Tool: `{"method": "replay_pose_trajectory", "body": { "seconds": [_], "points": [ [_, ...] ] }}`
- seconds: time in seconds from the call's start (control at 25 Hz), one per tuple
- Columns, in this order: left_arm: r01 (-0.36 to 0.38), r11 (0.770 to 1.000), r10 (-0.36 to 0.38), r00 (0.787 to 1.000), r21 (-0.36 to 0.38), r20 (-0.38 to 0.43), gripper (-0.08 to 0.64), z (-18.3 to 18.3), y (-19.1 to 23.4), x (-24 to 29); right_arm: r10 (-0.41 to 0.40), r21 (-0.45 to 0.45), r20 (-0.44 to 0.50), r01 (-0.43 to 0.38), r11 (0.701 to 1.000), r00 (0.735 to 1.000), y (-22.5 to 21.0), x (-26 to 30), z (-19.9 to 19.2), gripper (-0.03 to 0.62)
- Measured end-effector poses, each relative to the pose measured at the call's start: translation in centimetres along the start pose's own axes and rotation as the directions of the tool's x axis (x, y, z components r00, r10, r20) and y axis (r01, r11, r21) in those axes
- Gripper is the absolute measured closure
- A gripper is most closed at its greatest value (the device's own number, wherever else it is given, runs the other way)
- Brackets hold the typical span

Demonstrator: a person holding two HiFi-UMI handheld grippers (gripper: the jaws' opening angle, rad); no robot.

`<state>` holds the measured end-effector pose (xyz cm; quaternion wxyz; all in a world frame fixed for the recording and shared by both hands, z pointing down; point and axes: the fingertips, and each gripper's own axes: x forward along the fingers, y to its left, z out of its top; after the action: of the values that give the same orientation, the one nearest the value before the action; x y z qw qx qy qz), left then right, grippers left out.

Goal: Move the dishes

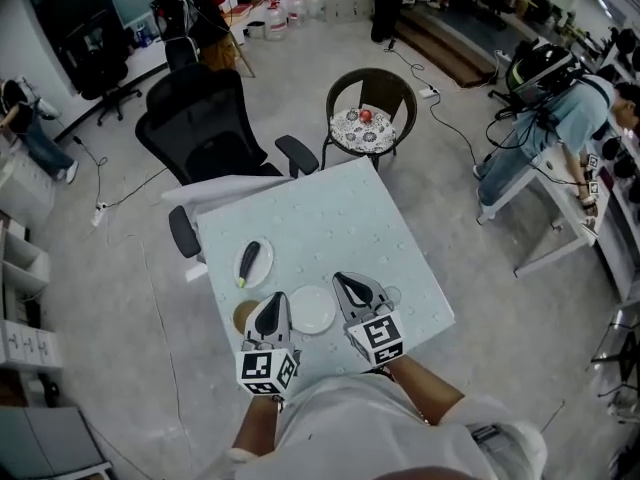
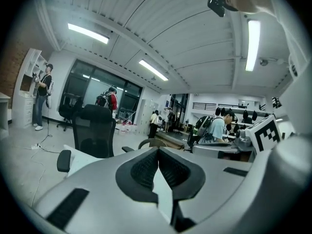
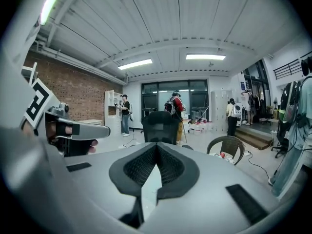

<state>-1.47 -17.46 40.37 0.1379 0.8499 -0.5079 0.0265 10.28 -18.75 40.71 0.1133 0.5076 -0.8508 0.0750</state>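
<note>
On the pale table (image 1: 340, 228) a white plate (image 1: 262, 268) carries a dark, long vegetable (image 1: 249, 260). Nearer to me lies an empty white plate (image 1: 312, 309), with a brown round dish (image 1: 243, 316) at its left, partly hidden by my left gripper. My left gripper (image 1: 274, 301) hovers over the table's near edge, left of the empty plate, its jaws together with nothing between them. My right gripper (image 1: 346, 282) hovers just right of that plate, also shut and empty. Both gripper views look level across the room past closed fingertips (image 2: 158, 151) (image 3: 156, 146); no dishes show there.
A black office chair (image 1: 205, 128) stands at the table's far left corner, where a white sheet (image 1: 225, 188) hangs over the edge. A brown round chair (image 1: 370, 93) with a patterned cushion stands beyond the far side. A person (image 1: 560, 118) works at a desk to the right.
</note>
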Motion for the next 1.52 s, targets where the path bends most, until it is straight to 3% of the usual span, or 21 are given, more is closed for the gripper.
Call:
{"method": "replay_pose_trajectory", "body": {
  "seconds": [0.24, 0.64, 1.52],
  "points": [
    [-0.012, 0.999, 0.01, 0.999, 0.049, 0.04, 0.541, 1.9, -0.4, -0.4, -0.012, -0.018, 0.049, 0.013, 1.0, 0.999, -0.5, -1.1, 2.6, 0.595],
    [-0.023, 0.997, 0.018, 0.997, 0.072, 0.072, 0.541, 3.1, 0.1, -1.2, 0.004, -0.046, 0.055, -0.001, 0.999, 0.998, 0.8, -0.6, 2.9, 0.595],
    [-0.069, 0.995, 0.063, 0.995, 0.073, 0.083, 0.541, 3.2, 1.7, -2.2, 0.041, -0.068, 0.064, -0.036, 0.997, 0.997, 2.8, 0.1, 4.0, 0.595]
  ]
}}
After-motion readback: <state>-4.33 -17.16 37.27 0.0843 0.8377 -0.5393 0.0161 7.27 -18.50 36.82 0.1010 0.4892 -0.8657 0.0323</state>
